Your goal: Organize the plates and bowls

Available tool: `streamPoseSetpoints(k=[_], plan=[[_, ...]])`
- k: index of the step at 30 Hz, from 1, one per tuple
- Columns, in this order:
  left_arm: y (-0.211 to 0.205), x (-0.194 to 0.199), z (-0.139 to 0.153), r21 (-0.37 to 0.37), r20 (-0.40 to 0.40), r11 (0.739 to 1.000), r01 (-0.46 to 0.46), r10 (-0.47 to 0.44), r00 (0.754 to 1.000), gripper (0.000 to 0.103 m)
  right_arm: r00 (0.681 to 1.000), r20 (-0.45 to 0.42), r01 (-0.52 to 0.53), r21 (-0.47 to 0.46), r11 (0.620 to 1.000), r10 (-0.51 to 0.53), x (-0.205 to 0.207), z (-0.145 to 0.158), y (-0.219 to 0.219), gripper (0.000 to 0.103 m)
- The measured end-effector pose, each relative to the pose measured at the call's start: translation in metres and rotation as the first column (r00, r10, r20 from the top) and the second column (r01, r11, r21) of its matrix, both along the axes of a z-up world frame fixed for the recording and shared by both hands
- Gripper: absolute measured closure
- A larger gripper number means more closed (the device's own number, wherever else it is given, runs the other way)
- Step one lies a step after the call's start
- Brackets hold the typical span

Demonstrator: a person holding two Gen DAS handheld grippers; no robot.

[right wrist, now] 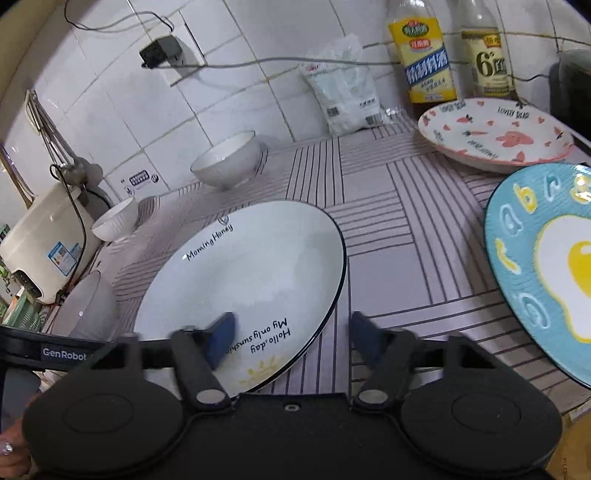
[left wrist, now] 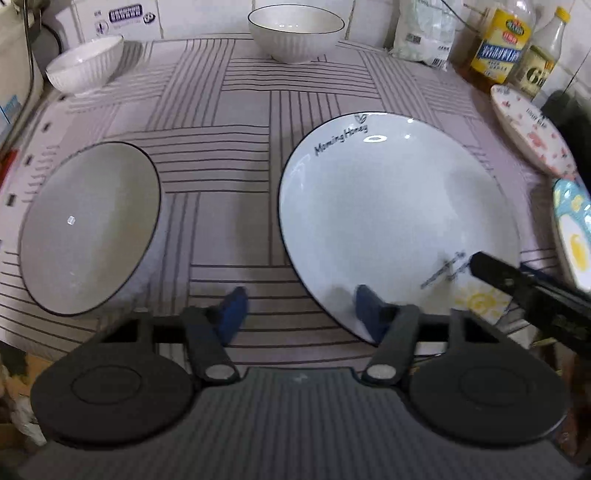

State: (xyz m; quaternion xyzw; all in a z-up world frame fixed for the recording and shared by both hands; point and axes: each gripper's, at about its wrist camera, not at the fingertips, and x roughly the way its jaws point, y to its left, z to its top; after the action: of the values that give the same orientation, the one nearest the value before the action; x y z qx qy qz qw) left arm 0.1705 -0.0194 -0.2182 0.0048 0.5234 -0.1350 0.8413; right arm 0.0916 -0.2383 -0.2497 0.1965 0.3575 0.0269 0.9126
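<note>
A large white plate with a dark rim and printed words lies flat on the striped cloth. My left gripper is open and straddles the plate's near-left rim, one blue pad over the plate and the other over the cloth. My right gripper is open across the near-right rim in the same way. A grey bowl stands left of the plate. Two white ribbed bowls sit at the back. A pink-patterned plate and a blue egg plate lie to the right.
Two bottles and a white bag stand against the tiled wall at the back right. A rice cooker with its cord is at the far left. The table's near edge runs just under both grippers.
</note>
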Motion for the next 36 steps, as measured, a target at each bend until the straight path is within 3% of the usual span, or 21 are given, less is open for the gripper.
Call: streamPoseSetpoints(k=[2, 4, 9, 10, 18, 24, 36], plan=[[0.001, 0.002, 0.0, -0.027, -0.013, 1.0, -0.003, 0.002, 1.0, 0.059, 0.999, -0.018, 0.028, 0.015, 1.0, -0.028, 0.003, -0.003, -0.003, 0.073], [0.002, 0.003, -0.002, -0.057, -0.02, 0.998, -0.006, 0.004, 1.0, 0.066, 0.999, -0.02, 0.045, 0.01, 0.999, -0.044, 0.004, -0.005, -0.005, 0.081], [-0.004, 0.006, -0.009, -0.08, -0.012, 0.997, -0.011, 0.01, 1.0, 0.067, 1.0, -0.008, 0.029, 0.049, 0.998, -0.029, 0.004, -0.011, -0.013, 0.082], [-0.008, 0.005, -0.009, -0.074, 0.001, 0.997, 0.008, -0.008, 1.0, 0.074, 1.0, -0.012, 0.027, 0.055, 0.998, -0.027, 0.005, -0.011, -0.014, 0.082], [-0.019, 0.006, 0.0, -0.01, 0.013, 0.998, 0.065, -0.065, 0.998, 0.073, 1.0, -0.014, -0.019, -0.016, 1.0, 0.019, 0.009, -0.004, -0.009, 0.081], [-0.028, 0.014, 0.011, 0.015, 0.045, 0.994, 0.111, -0.112, 0.993, 0.072, 1.0, -0.008, -0.008, 0.019, 1.0, 0.008, 0.016, 0.0, -0.018, 0.081], [-0.026, 0.075, 0.019, -0.057, 0.028, 0.995, 0.076, -0.075, 0.997, 0.072, 0.998, 0.043, -0.052, -0.056, 0.997, 0.054, 0.074, 0.021, -0.026, 0.081]])
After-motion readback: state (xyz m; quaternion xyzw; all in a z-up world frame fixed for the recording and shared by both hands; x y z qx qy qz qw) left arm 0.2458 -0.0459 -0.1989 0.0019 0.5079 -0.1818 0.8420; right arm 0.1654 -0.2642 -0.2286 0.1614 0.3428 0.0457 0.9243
